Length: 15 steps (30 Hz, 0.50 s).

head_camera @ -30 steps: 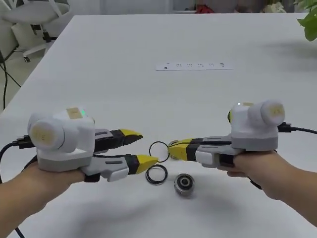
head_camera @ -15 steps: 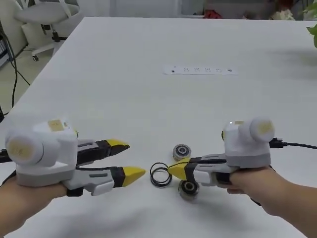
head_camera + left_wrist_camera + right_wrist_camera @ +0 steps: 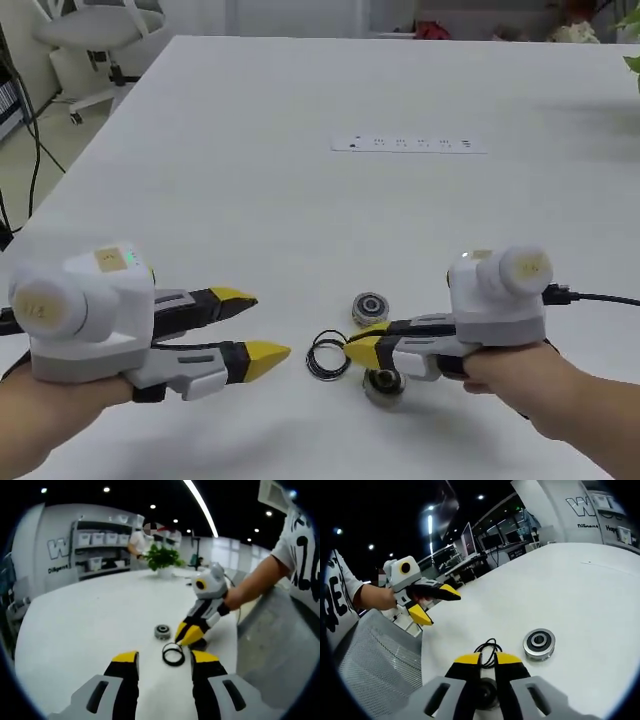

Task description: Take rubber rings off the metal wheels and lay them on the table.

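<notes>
Rubber rings (image 3: 327, 355) lie on the white worktop (image 3: 300, 200), and we find their edge pinched between the narrowed tips of the right claw (image 3: 358, 350). One metal wheel (image 3: 370, 307) stands just beyond, and a second wheel (image 3: 383, 382) sits beneath that claw. The left claw (image 3: 255, 325) gapes wide, empty, nearby.
</notes>
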{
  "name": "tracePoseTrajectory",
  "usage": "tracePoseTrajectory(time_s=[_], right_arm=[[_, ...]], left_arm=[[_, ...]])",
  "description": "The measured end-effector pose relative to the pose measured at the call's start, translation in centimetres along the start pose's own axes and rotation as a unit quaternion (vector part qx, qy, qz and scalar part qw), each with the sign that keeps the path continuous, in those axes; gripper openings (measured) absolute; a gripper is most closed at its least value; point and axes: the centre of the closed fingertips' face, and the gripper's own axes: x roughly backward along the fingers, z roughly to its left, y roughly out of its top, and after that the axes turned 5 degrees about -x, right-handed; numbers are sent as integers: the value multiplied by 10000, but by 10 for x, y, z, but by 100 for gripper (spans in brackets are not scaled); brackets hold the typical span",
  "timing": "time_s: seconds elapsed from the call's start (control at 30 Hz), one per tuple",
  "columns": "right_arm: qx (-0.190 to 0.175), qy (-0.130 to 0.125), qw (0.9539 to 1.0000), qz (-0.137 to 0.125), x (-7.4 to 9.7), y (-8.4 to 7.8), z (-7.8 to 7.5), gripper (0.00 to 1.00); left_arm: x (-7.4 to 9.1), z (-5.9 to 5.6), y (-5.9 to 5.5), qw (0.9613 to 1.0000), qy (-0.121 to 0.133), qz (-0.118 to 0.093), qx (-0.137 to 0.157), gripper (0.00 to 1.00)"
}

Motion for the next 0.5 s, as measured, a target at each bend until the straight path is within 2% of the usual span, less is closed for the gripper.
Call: tracePoseTrajectory(time_s=[0.23, 0.5], right_arm=[[118, 31, 9999, -16, 4, 4, 5, 15], [248, -39, 9995, -196, 18, 20, 7, 22]], left_arm=[[5, 2, 2, 10000, 70, -28, -11, 42], [7, 1, 9, 9999, 115, -58, -19, 43]])
